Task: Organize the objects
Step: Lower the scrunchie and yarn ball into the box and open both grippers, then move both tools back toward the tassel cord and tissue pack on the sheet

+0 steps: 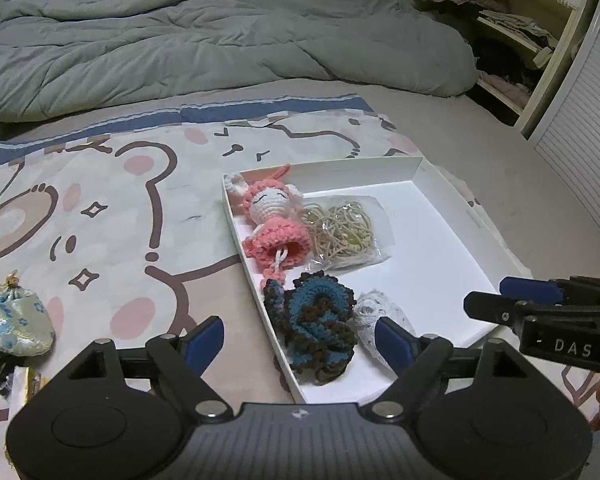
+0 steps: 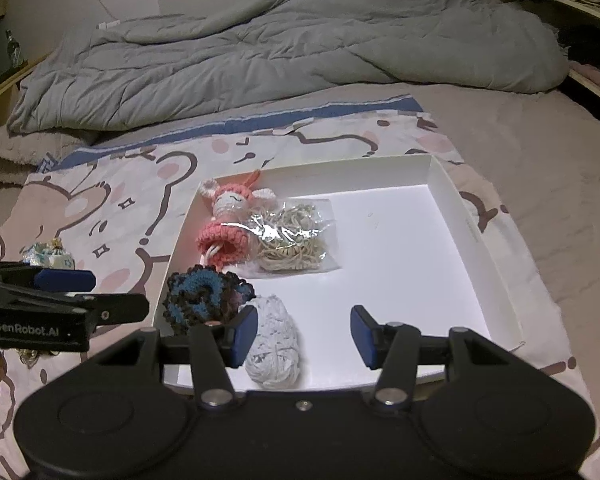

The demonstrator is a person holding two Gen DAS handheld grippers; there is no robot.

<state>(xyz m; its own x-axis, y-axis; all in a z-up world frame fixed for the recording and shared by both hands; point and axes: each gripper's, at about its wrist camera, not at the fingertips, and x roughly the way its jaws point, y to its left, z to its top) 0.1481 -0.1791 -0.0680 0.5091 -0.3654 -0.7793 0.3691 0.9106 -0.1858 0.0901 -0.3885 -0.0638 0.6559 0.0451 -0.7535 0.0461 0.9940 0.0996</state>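
Left wrist view: both tools [image 1: 300, 334] [image 2: 304, 334] gape empty, while the soft, light pouch [image 1: 14, 318] near the bed's edge wants pinching mid-body.

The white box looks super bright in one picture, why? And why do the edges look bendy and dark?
In the right wrist view, room light bounces off the white box floor, so it glares, and the plastic bag shines too. In the left wrist view the box looks duller and bluish. Both views use fisheye lenses, so straight edges curve and the corners go dark. The room is dim, and both pictures look a little soft.
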